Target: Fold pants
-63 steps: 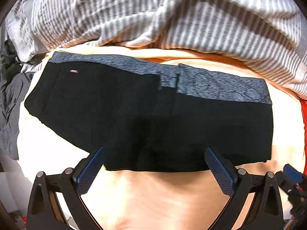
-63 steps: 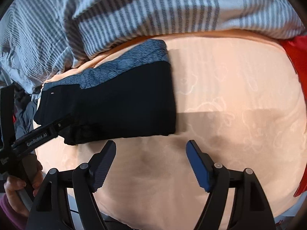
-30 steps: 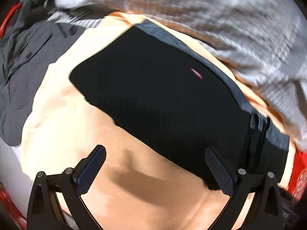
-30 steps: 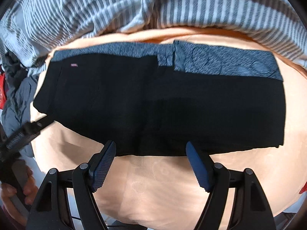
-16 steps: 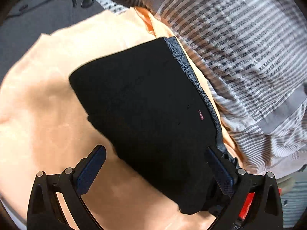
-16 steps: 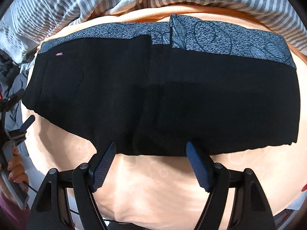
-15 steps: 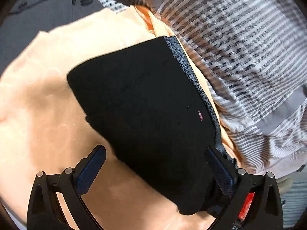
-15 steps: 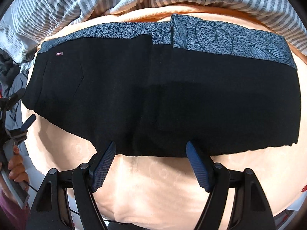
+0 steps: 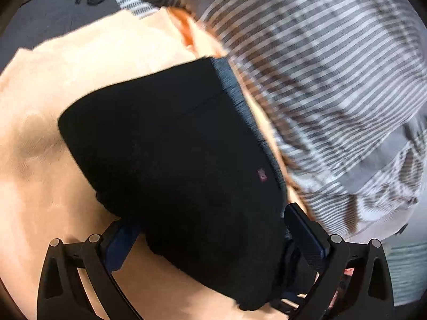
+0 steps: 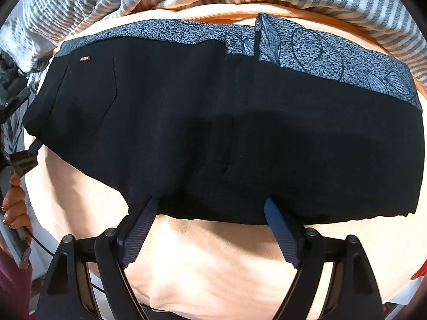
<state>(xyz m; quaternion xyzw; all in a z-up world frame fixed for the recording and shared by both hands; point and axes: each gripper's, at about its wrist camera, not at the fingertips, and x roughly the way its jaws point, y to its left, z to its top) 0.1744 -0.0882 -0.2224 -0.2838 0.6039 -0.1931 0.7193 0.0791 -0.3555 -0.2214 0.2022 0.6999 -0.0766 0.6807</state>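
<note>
Left wrist view. The left gripper (image 9: 210, 229) stands wide, its two blue-padded fingers straddling one end of the folded black pants (image 9: 173, 144); the cloth fills the gap and overlaps the lower-left finger, yet no pad is seen to press on it. The pants lie diagonally across the middle of the frame on a peach bedsheet (image 9: 53, 85), with a striped duvet (image 9: 320, 66) at upper right and a dark grey garment (image 9: 48, 5) at upper left. A small reddish label (image 9: 261, 174) sits right of centre, too blurred to read.

Right wrist view. The right gripper (image 10: 210, 213) points down at the near edge of the pants (image 10: 213, 122), which span the frame from left to right; its jaws have just been opening and stand wide, the fingertips at the cloth's lower edge, which bulges between them without being pinched. The patterned blue-grey waistband (image 10: 307, 45) runs along the upper edge. A red label (image 10: 85, 58) at upper left carries writing too small to make out. A hand (image 10: 16, 208) holds the left gripper's handle at the left margin.

Judged step: the pants are already partly folded (a flat rectangle), and both tools are setting up to take hold for a further fold. The next move calls for closing on all layers at once, so that none slips.
</note>
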